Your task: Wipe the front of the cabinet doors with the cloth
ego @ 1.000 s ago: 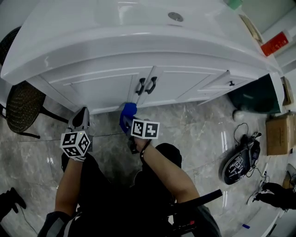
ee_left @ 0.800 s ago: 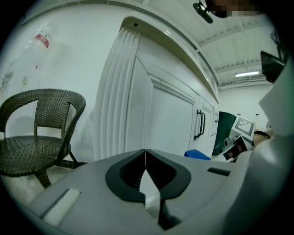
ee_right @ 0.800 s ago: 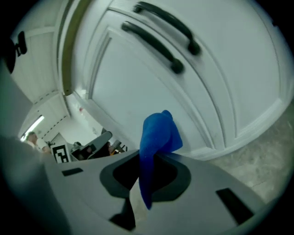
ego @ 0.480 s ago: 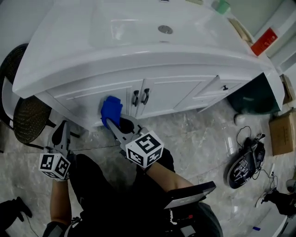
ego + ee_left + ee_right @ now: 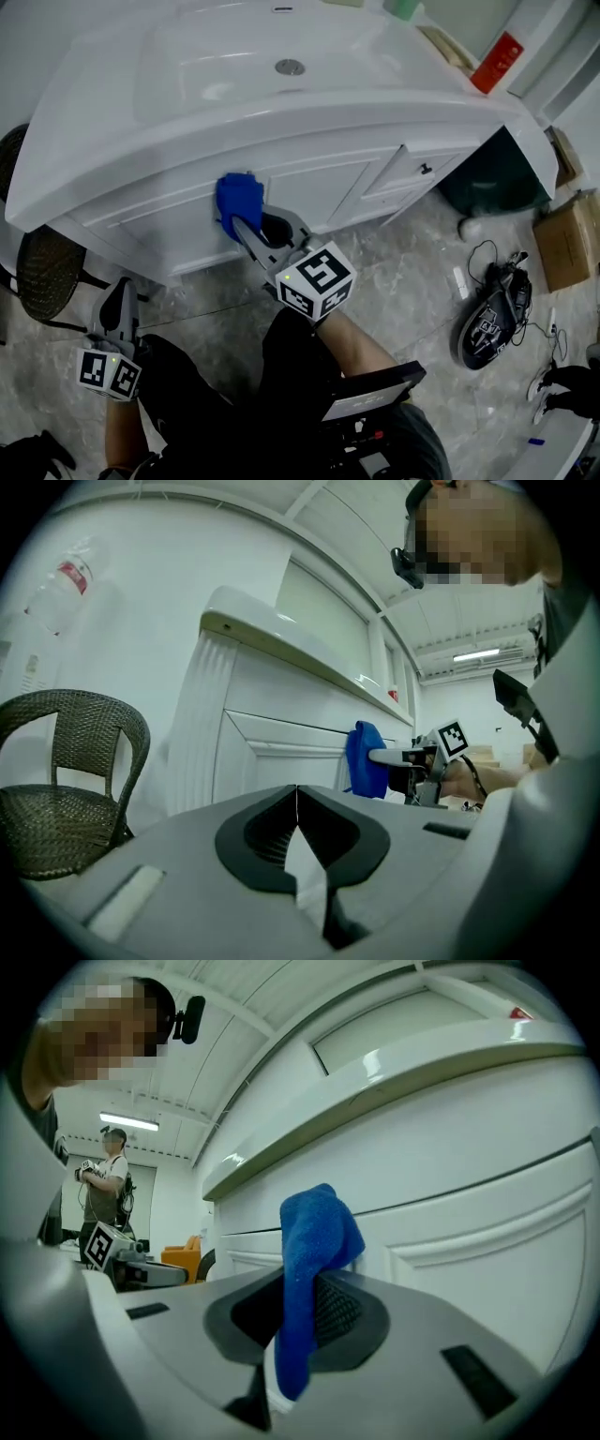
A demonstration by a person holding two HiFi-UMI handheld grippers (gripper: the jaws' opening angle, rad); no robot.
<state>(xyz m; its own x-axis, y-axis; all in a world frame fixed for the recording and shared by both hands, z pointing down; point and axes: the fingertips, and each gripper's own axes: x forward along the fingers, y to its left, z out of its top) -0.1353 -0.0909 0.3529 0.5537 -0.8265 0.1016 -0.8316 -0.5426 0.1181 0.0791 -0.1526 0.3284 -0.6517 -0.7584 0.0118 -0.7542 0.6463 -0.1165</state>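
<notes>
Right claw (image 5: 246, 228) grips the cloth (image 5: 238, 195) against the door (image 5: 169, 220). Left claw (image 5: 117, 291) clenched, empty. Red label (image 5: 495, 63) print unreadable

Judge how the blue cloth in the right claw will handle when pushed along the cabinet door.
Probably floppy: the blue cloth folds and droops over the right claw. Likely light, since a small pinch carries it. Its nubbly surface should drag, not slip, on the glossy cabinet door.

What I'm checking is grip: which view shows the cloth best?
Right gripper view: the blue cloth is pinched between the jaws, close up. Head view shows it against the cabinet door; left gripper view, small and sideways.
</notes>
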